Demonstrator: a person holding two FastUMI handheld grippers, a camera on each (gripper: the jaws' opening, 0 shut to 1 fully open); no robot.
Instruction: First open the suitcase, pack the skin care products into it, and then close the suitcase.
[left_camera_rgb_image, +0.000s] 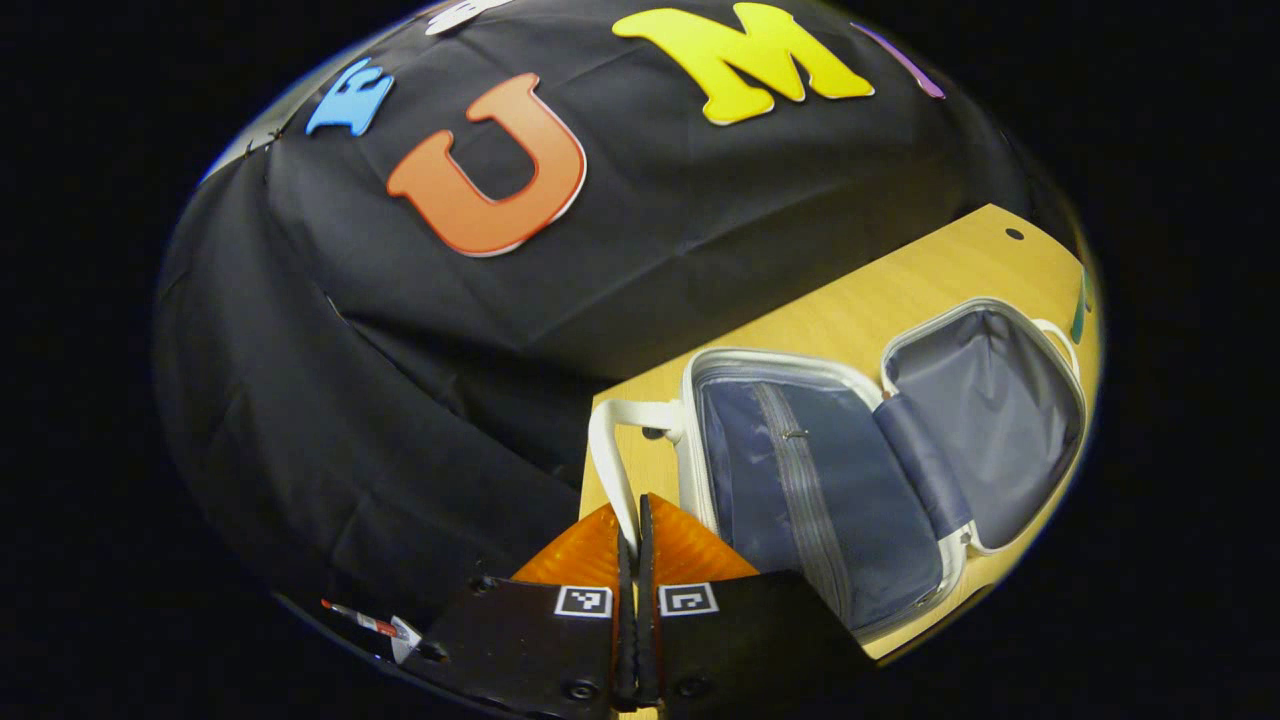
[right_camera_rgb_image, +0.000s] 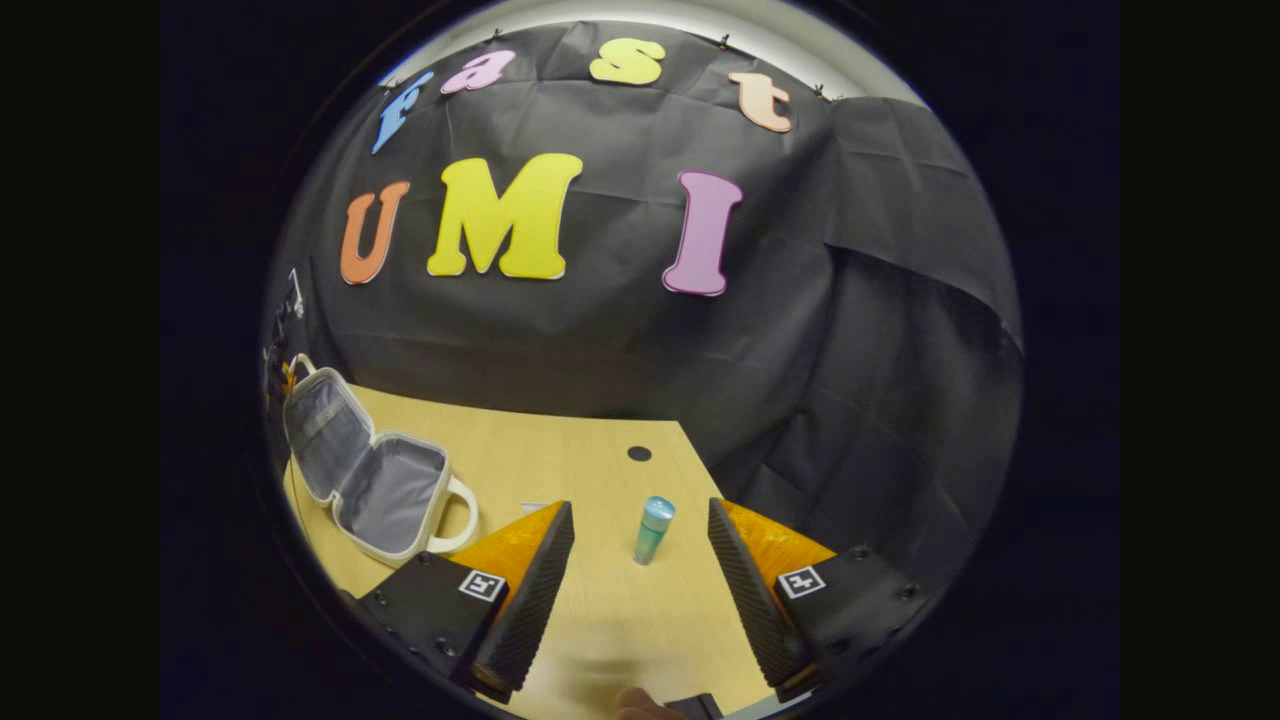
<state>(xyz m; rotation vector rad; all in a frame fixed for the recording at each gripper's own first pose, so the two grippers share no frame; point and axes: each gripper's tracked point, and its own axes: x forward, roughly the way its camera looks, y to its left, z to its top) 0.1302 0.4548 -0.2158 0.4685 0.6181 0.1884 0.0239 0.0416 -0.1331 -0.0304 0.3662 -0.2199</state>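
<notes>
**Suitcase open, bottle next**

Suitcase (left_camera_rgb_image: 880, 450) is lying open on the wooden table (right_camera_rgb_image: 600, 610), both lined halves spread flat and facing up, so we are judging the opening step done and the packing step in hand. In the left gripper view we are seeing our left gripper (left_camera_rgb_image: 633, 540) with its two fingers pressed together on the white handle (left_camera_rgb_image: 615, 450) at the near end of the case, the strap passing between them. In the right gripper view the same case is sitting well off to the left, near the table's far corner.

We are holding the right gripper (right_camera_rgb_image: 640, 565) with its fingers spread wide, and a small bottle (right_camera_rgb_image: 653, 530) with a pale blue cap is standing upright on the table between them, touching neither finger. It is the one skin care product we are seeing. A dark round hole (right_camera_rgb_image: 639, 453) in the tabletop is lying beyond it.

We are reckoning the next move calls for easing the right gripper forward until the fingers are flanking the bottle's body, then closing on it squarely; it is slim and upright, so an off-centre nudge could tip it. After that it is needing a carry across to the open case, which the left gripper is steadying by the handle.
</notes>
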